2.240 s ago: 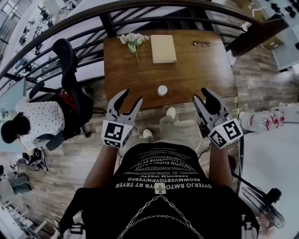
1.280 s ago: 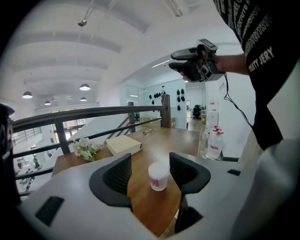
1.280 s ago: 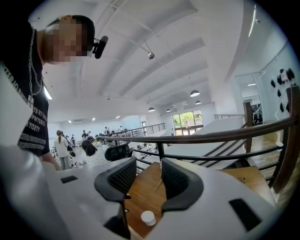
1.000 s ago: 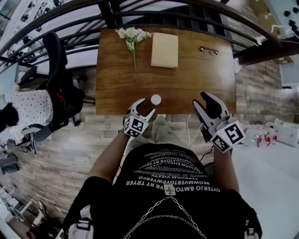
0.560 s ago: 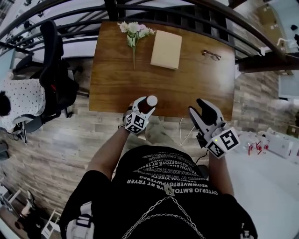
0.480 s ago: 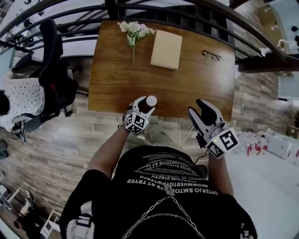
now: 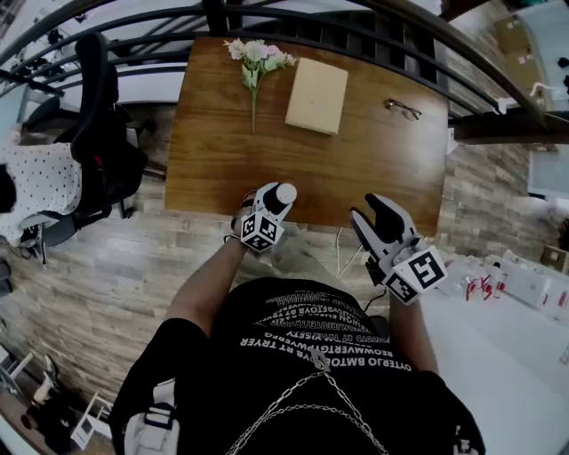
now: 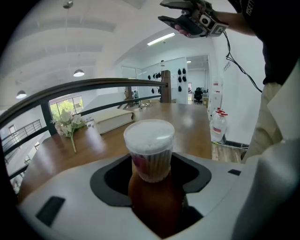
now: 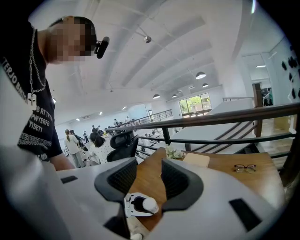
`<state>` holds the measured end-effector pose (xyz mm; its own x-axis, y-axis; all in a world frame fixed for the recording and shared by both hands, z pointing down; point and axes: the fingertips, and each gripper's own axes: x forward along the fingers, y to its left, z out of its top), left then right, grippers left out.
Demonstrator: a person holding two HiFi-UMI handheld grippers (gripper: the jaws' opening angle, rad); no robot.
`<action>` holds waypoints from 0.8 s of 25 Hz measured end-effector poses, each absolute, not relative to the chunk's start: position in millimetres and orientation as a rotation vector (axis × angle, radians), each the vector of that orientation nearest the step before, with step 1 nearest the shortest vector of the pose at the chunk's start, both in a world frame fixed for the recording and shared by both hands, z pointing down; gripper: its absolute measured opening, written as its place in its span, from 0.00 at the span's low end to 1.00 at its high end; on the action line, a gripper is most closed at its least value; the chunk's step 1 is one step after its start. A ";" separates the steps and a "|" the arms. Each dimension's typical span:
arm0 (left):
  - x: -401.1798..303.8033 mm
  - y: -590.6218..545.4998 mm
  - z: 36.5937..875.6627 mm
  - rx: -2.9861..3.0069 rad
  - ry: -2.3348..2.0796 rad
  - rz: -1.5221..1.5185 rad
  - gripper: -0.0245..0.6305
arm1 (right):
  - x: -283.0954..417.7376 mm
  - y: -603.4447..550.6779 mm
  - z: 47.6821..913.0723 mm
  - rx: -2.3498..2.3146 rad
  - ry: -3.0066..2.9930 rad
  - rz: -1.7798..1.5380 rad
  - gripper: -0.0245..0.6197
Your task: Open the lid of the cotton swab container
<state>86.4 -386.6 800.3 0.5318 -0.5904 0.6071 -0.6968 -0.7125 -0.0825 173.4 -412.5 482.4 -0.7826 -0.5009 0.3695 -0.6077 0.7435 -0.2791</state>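
Note:
The cotton swab container (image 7: 284, 194), a small clear tub with a white lid, stands on the wooden table (image 7: 373, 160) near its front edge. My left gripper (image 7: 271, 200) has reached it. In the left gripper view the container (image 8: 149, 149) fills the gap between the two jaws. Whether the pads press on its sides is hidden. My right gripper (image 7: 373, 216) hangs to the right, just off the table's front edge, its jaws apart with nothing between them. The right gripper view shows the left gripper (image 9: 136, 205) below with the container's lid (image 9: 150, 205) at its tips.
At the table's far side lie a bunch of flowers (image 7: 255, 60), a tan book (image 7: 316, 83) and a pair of glasses (image 7: 403, 108). A black railing (image 7: 356, 22) runs behind the table. An office chair (image 7: 100, 115) and a seated person (image 7: 36, 191) are at the left.
My left gripper moved forward and down from the table's edge until its jaws stood around the container. The right gripper sank a little.

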 end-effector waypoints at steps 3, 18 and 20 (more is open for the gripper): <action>85.6 -388.6 799.4 2.611 -1.111 0.936 0.45 | 167.7 -411.3 481.9 0.867 -2.680 0.568 0.30; 58.8 -389.1 695.5 2.647 -1.108 0.743 0.44 | 140.4 -398.3 462.8 0.912 -2.752 0.541 0.30; 51.7 -388.4 675.2 2.628 -1.113 0.737 0.44 | 133.1 -395.3 459.4 0.907 -2.771 0.535 0.30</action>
<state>51.7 -388.4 675.2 0.5937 -0.6188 0.5144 -0.7153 -0.6987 -0.0149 133.1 -395.3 459.4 -0.7986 -0.5355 0.2749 -0.5993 0.7498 -0.2804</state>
